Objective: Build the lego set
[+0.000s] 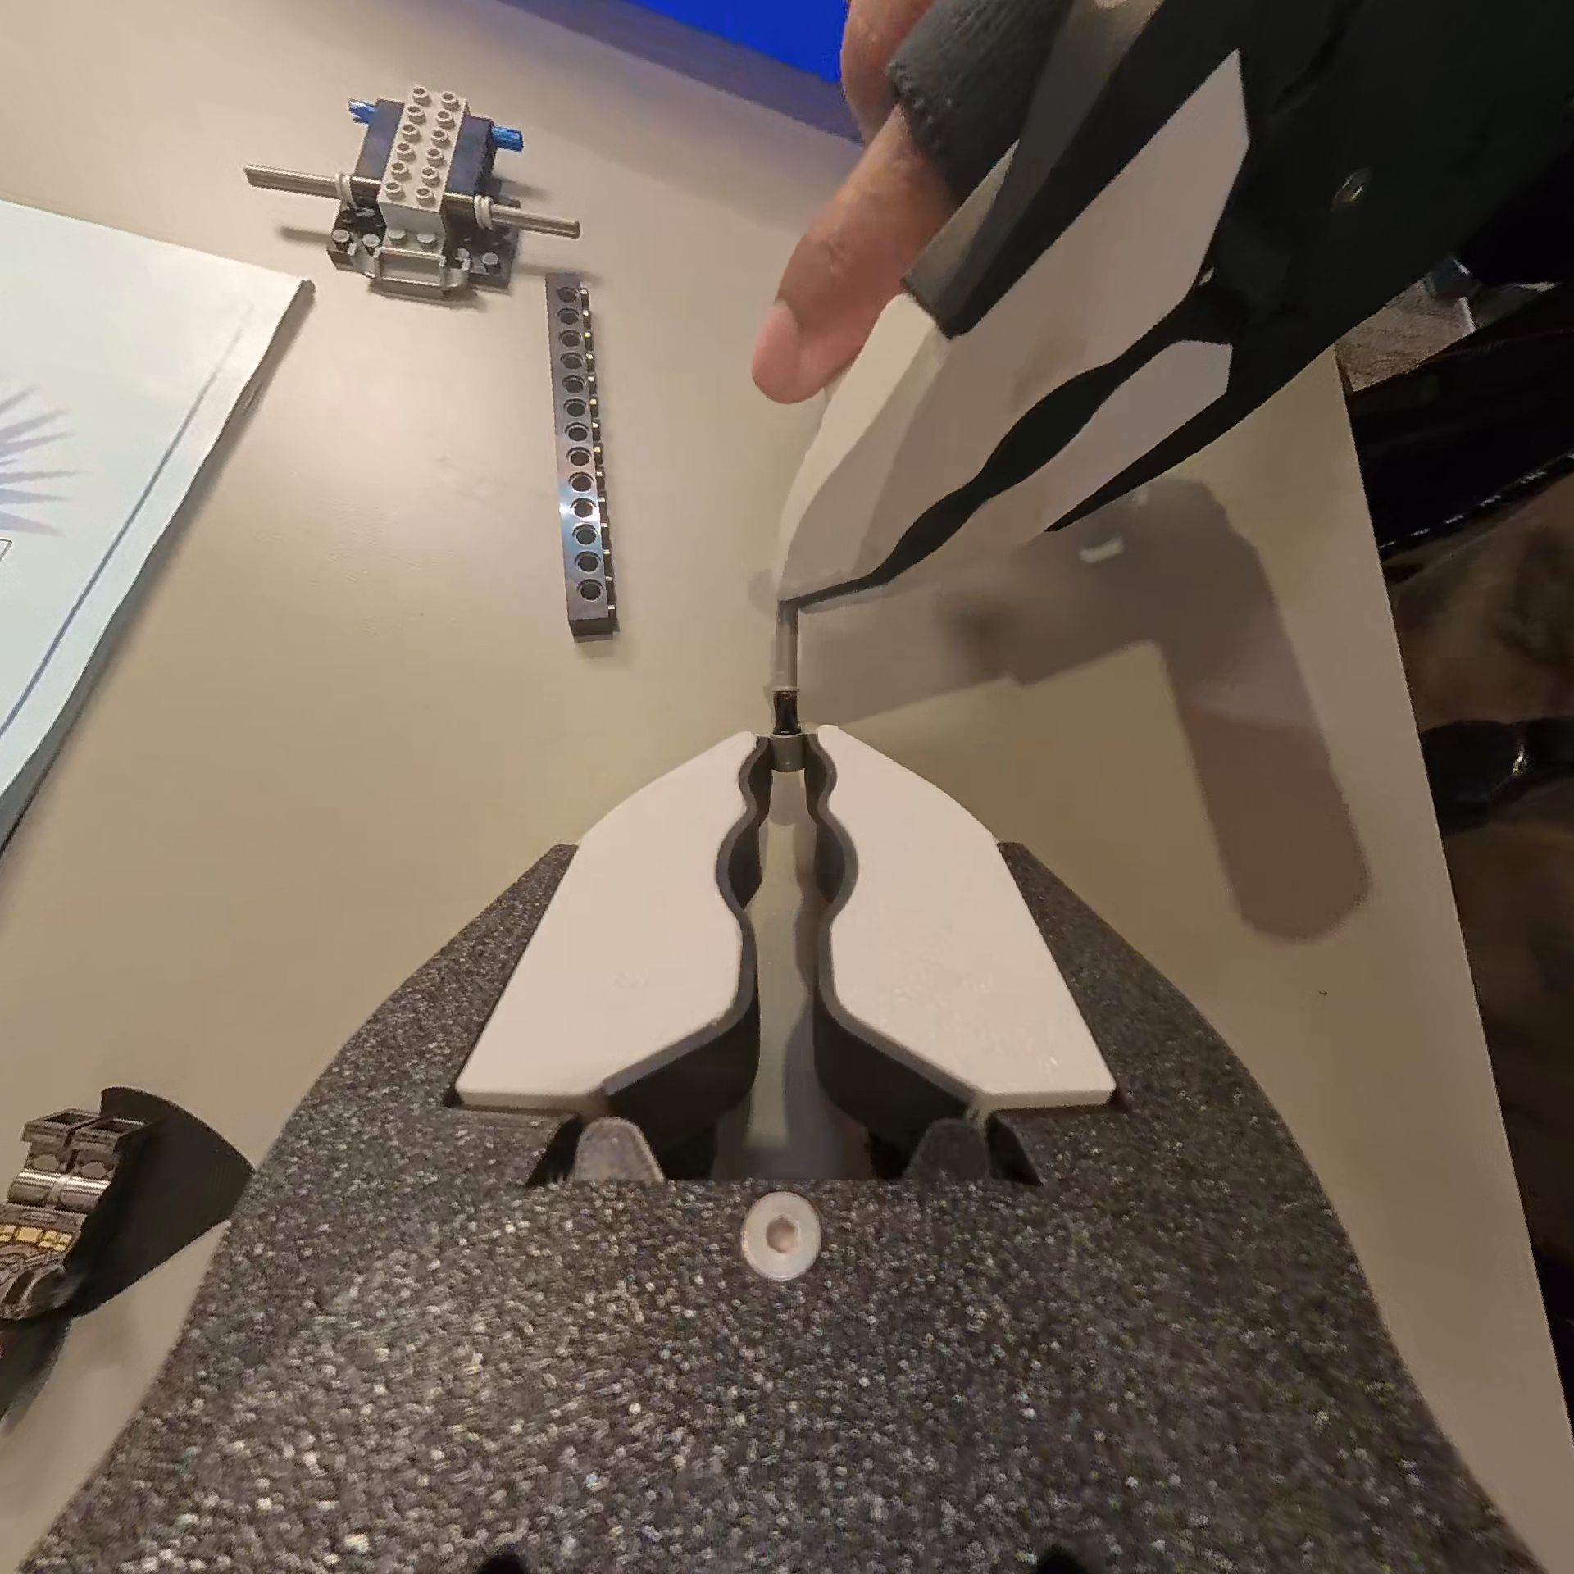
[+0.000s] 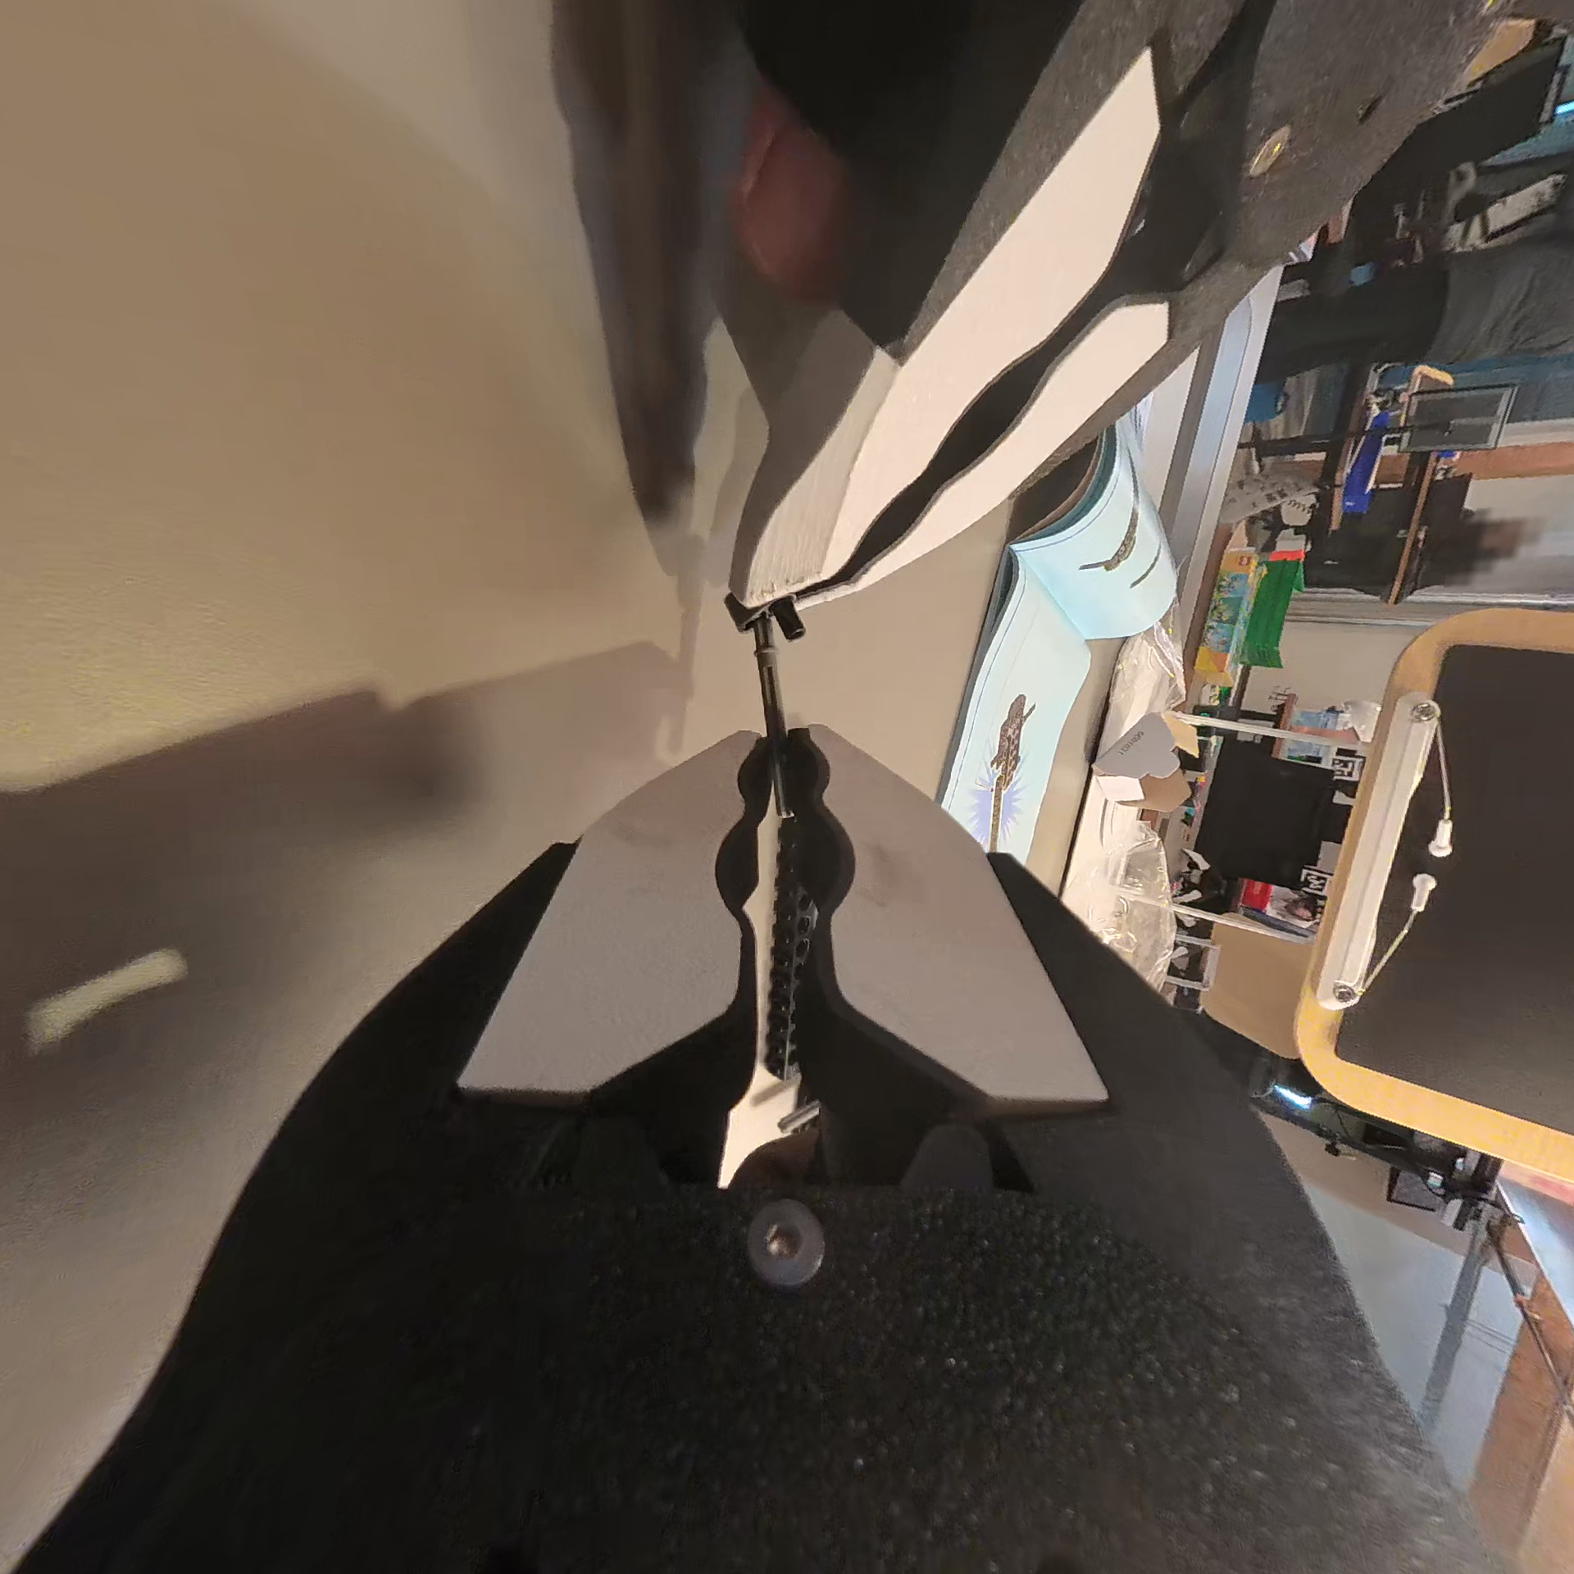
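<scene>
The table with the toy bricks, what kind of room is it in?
Probably a hobby workroom or lab. A beige table holds a half-built brick model, a black holed beam and a pale blue booklet; behind stand cluttered shelves.

My left gripper (image 1: 788, 749) pinches a small grey bush (image 1: 788, 754) at its very tips, pads pressed on both sides, with a short black pin (image 1: 784, 711) sticking out of its front. My right gripper (image 2: 777, 749) clamps the far end of a thin grey axle (image 1: 788, 652), which runs straight between the two sets of tips and meets the black pin end to end. Both pieces hang above the beige tabletop (image 1: 383, 809).
</scene>
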A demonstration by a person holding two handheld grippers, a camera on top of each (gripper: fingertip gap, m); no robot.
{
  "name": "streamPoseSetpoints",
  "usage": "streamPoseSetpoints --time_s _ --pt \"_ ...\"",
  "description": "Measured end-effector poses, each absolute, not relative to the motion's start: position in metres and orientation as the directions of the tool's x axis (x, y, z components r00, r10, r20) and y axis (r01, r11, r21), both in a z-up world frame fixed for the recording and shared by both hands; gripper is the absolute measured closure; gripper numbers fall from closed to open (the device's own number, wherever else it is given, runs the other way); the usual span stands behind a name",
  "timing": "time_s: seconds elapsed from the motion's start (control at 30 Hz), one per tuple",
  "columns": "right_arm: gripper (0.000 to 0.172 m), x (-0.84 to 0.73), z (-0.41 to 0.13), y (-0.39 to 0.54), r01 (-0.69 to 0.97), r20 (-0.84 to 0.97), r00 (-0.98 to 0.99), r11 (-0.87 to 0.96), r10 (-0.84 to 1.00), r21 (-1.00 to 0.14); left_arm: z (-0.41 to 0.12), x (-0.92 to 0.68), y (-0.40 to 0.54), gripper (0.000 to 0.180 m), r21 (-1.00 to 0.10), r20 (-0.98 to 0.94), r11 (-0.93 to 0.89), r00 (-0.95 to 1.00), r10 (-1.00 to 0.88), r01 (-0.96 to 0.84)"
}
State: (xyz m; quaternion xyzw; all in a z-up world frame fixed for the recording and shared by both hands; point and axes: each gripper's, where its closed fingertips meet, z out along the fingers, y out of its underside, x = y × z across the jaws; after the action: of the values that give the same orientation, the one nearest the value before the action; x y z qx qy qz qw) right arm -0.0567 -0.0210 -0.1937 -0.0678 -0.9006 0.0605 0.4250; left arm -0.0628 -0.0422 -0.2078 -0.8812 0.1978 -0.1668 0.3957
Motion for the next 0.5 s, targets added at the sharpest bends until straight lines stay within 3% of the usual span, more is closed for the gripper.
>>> streamPoseSetpoints --time_s 0.5 --pt "0.168 -0.0574 -0.1894 -0.0273 -0.062 0.8 -0.598 0.994 0.035 -0.09 -0.2087 -0.0609 -0.0444 0.173 -0.76 0.141 -0.609 0.856 -0.497 -0.228"
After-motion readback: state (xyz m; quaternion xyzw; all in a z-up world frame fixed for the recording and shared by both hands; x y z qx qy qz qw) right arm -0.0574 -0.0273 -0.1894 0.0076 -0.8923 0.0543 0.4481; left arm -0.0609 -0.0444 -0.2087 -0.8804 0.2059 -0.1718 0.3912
